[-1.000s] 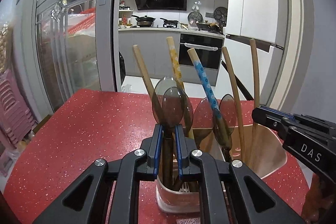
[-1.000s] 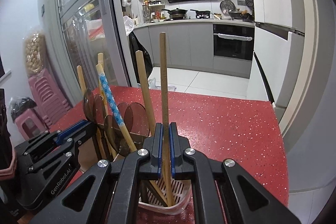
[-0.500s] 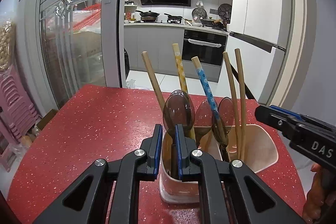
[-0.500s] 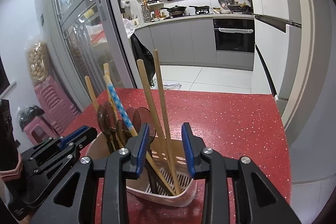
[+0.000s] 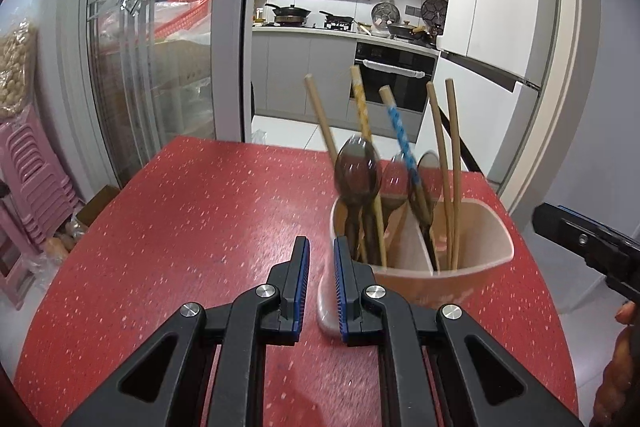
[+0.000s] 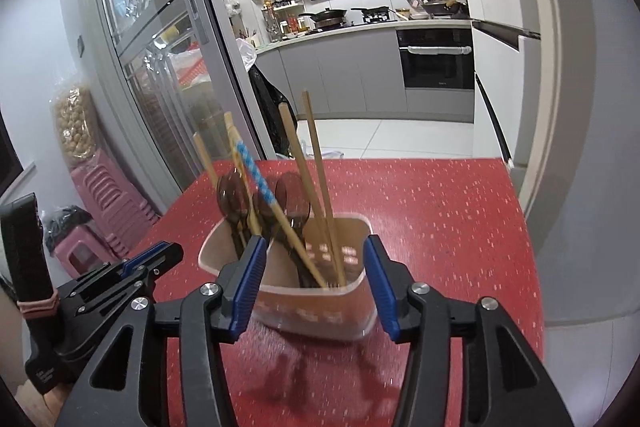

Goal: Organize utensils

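Holder: a peach plastic utensil holder (image 5: 468, 277) stands upright on the red speckled table (image 5: 200, 211). A wall inside splits it into two parts.
Holder floor: in the right wrist view the bottom has small drain holes (image 6: 334, 253).
Spoons: dark see-through plastic spoons (image 5: 357, 173) stand in the left part, bowls up. They look a bit blurry.
Patterned sticks: one chopstick with a blue and white pattern (image 5: 401, 129) and one with a yellow pattern (image 5: 361, 103) lean in with the spoons.
Plain sticks: two plain wooden chopsticks (image 5: 452, 151) stand close together in the right part. One more wooden stick (image 5: 320, 123) leans to the left among the spoons.
Left claw: the left gripper (image 5: 320, 281) is let go, with a small gap between its blue pads and nothing in it. It sits just beside the holder's near left corner.
Right claw: the right gripper (image 6: 310, 289) is spread wide and holds nothing. Its pads (image 6: 250, 285) sit on either side of the holder's near wall, and I cannot tell if they touch it.
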A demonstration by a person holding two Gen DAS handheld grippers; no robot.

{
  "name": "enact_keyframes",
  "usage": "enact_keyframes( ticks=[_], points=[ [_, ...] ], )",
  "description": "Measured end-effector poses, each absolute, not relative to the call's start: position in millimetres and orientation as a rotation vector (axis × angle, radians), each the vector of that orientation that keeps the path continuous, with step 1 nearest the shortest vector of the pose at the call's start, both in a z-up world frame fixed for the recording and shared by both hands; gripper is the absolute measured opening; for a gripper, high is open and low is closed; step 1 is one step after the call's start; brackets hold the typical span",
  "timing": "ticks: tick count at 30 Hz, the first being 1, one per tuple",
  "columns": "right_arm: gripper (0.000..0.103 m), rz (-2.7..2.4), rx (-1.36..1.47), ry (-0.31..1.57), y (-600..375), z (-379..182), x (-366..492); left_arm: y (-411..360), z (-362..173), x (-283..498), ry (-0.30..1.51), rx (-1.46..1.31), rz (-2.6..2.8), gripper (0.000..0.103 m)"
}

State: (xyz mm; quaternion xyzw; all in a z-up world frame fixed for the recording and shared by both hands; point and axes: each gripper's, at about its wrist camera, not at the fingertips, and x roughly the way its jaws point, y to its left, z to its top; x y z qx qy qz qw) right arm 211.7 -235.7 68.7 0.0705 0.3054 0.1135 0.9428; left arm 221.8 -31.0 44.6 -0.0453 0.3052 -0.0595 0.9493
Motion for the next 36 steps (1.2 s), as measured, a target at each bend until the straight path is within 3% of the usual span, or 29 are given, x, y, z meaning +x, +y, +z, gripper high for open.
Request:
enact_keyframes(
  ticks=[6,7,8,12,16,18,23,25,36],
  points=[
    [0.066,0.195,0.146,0.662,-234,55,185,-24,37,199,0.637,-0.079,-0.136,0.038],
    [0.067,0.185,0.144,0.664,-233,54,181,-24,36,195,0.639,-0.078,-0.140,0.059],
    [0.069,0.175,0.141,0.665,-233,53,178,-23,35,190,0.640,-0.077,-0.136,0.103],
    [0.081,0.125,0.118,0.659,-231,49,162,-23,36,173,0.583,-0.056,-0.110,0.103],
    [0.085,0.070,0.095,0.657,-229,46,151,-25,33,167,0.579,-0.057,-0.116,0.103],
    [0.094,0.047,0.084,0.648,-227,45,144,-26,31,163,0.580,-0.052,-0.115,0.103],
    [0.095,0.017,0.072,0.609,-225,45,129,-27,30,148,0.581,-0.037,-0.095,0.103],
    [0.103,0.001,0.082,0.589,-227,46,124,-26,29,143,0.582,-0.041,-0.096,0.103],
    [0.103,-0.021,0.085,0.584,-225,47,114,-17,24,129,0.584,-0.070,-0.071,0.103]
  ],
)
